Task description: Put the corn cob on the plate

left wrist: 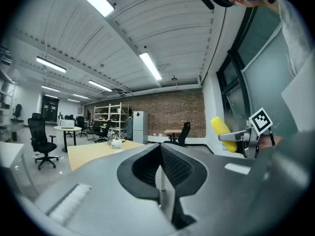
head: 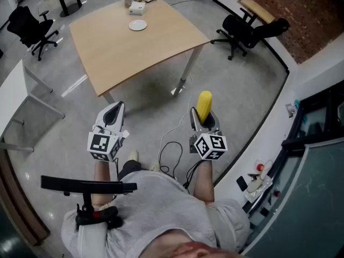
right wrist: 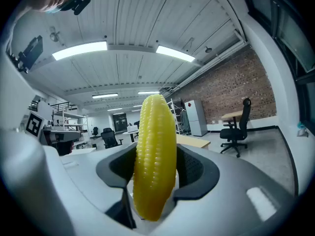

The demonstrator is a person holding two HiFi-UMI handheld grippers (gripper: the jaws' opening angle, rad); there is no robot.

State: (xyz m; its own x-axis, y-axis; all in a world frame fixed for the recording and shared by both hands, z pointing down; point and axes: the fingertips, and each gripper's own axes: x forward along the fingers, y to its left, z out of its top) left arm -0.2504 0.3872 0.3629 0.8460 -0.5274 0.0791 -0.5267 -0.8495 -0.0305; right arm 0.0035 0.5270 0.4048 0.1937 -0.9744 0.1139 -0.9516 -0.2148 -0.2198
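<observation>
Head view is showing the right gripper (head: pixel 202 118) clamping the corn cob (head: pixel 204 104), left gripper (head: pixel 115 109) closed empty, plate (head: pixel 138 25) waiting far off.

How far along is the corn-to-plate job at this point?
Done: the corn cob is picked up, clamped upright in the right claw. In hand: it is held in the air above the floor, short of the table. Left: reaching the table and setting the cob on the white plate, which looks bare near the table's far end. The left claw is shut and empty.
</observation>
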